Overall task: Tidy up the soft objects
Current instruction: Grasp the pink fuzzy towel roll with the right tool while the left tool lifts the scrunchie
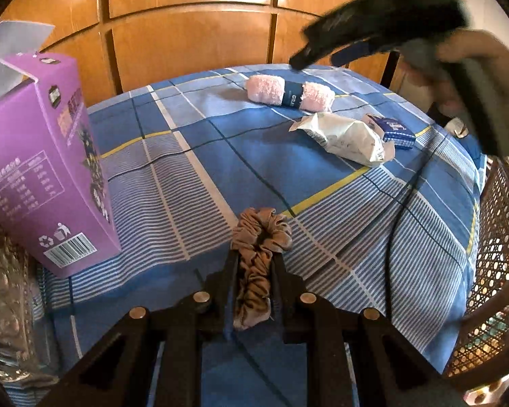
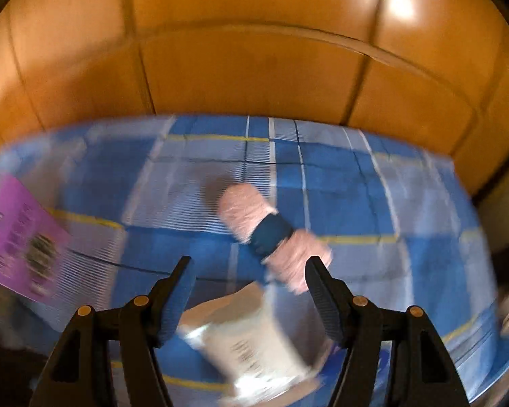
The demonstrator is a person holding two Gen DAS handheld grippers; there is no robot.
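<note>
at the far left of the left wrist view a crinkled silvery foil sheet (image 1: pixel 6 305) lies at the edge of the blue plaid cloth (image 1: pixel 193 156) that covers the surface. just right of it stands a tall purple cardboard box (image 1: pixel 44 169) with its top flap open, tilted slightly, a barcode near its lower corner. in the middle foreground the left gripper (image 1: pixel 254 261) has its two black fingers nearly pressed together, pinching a tan ruffled fabric scrunchie (image 1: pixel 259 237); part of the scrunchie bunches beyond the fingertips and the rest hangs back between the fingers. further back, right of centre, a pink fuzzy yarn skein with a dark blue band (image 1: pixel 290 94) lies on the cloth. just beside it, nearer the camera and to the right, lies a crumpled white plastic packet (image 1: pixel 349 137), and touching that packet's right end is a small blue-and-white box (image 1: pixel 395 130). a thin black cable (image 1: pixel 395 230) runs down the cloth. above the yarn skein the right gripper (image 1: pixel 317 57) appears blurred and dark, held by a hand (image 1: pixel 471 64). at the far right edge is a brown woven cane chair back (image 1: pixel 495 254).

in the blurred right wrist view the right gripper's fingers stand spread apart with nothing pinched; the yarn skein shows beyond them and the white packet below.
</note>
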